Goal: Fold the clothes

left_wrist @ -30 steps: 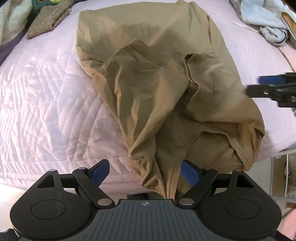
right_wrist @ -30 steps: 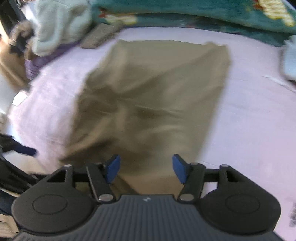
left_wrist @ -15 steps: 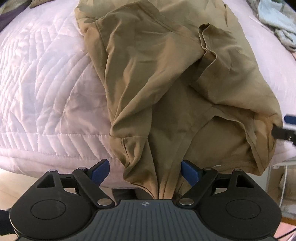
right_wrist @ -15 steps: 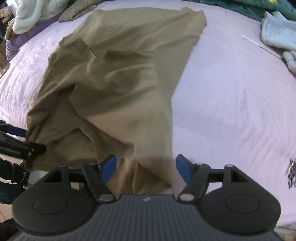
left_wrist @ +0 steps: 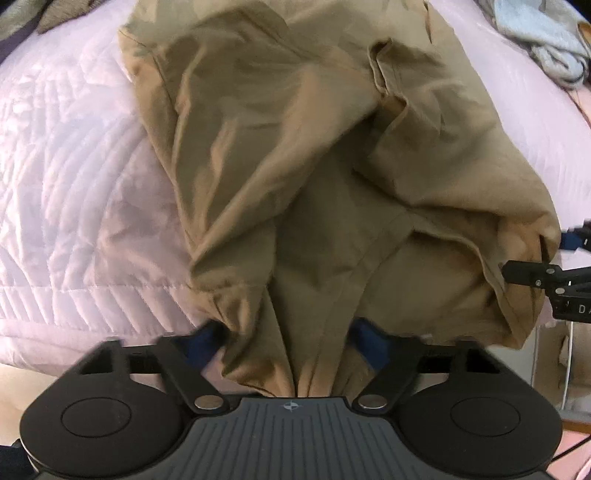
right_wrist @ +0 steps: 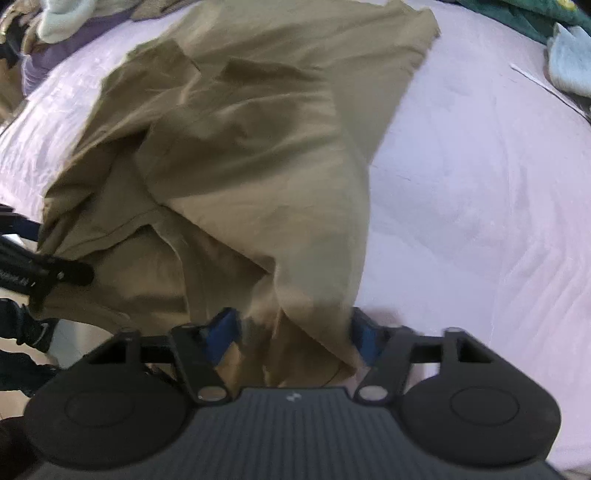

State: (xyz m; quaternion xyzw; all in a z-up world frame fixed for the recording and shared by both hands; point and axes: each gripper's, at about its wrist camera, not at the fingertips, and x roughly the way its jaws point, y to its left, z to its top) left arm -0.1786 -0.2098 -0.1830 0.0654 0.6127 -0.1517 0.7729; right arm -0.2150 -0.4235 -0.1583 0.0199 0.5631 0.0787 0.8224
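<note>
Here, no box or basket shows in either view; the only thing that carries anything is the bed with its pale pink quilted cover [left_wrist: 74,206], and on it lies the tan garment [left_wrist: 295,147], crumpled, with its near edge hanging over the side of the bed toward both cameras.

The left gripper [left_wrist: 286,341] has a bunch of this hanging cloth between its blue pads. Its jaws are closing; both pads seem to touch the fabric, but they are blurred, so I cannot tell if the grip is already firm. The right gripper [right_wrist: 291,334] also has a fold of the garment between its pads, and its jaws are closing too; the cloth fills the gap and the pads look pressed to it, again blurred.

In the left wrist view the right gripper shows only partly at the right border, at the corner of the garment. At the far edges lie a light blue cloth [left_wrist: 543,40] and, in the right wrist view, a dark green blanket [right_wrist: 517,14], both cut off. What kind of garment the tan one is, I cannot tell.
</note>
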